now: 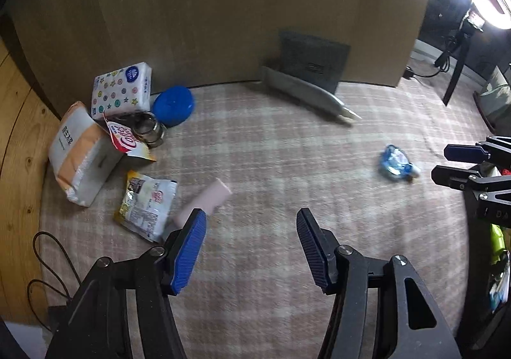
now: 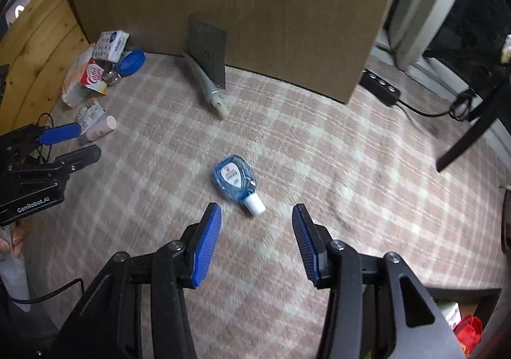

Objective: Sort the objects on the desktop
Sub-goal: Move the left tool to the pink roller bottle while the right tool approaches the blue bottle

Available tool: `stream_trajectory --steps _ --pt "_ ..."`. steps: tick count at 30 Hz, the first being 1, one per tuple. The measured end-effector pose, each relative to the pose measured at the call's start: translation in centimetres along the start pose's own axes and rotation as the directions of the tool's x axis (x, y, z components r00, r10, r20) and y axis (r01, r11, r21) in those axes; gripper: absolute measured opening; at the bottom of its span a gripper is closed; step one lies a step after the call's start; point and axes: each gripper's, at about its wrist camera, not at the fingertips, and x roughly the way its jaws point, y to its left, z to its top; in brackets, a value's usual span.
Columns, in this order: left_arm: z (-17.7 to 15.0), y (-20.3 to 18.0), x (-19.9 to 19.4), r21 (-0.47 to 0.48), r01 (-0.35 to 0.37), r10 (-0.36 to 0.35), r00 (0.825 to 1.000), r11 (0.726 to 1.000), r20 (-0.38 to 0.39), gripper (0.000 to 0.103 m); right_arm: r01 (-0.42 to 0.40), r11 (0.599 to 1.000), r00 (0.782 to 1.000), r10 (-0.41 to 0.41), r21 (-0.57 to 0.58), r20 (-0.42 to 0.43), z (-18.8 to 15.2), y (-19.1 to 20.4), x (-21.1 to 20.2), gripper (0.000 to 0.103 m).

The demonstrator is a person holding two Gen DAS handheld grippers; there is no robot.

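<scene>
The blue correction-tape dispenser lies flat mid-surface, just ahead of the right tongs, which stand apart and empty, as do the left tongs. It looks light, stiff, slick plastic; gripping across its broad body seems best

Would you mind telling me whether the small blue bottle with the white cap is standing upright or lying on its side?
Lying on its side: the blue bottle rests flat on the checked cloth, label up, white cap pointing sideways.

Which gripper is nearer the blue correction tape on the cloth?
Right. The right gripper hovers just short of the blue correction tape; the left gripper is far off beside the pink tube.
</scene>
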Motion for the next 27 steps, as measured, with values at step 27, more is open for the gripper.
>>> stream_trajectory --steps 27 --pt "-0.3 2.3 -0.3 0.051 -0.01 0.005 0.996 0.999 0.088 0.056 0.017 0.996 1.0 -0.018 -0.089 -0.011 2.1 2.8 2.8 0.046"
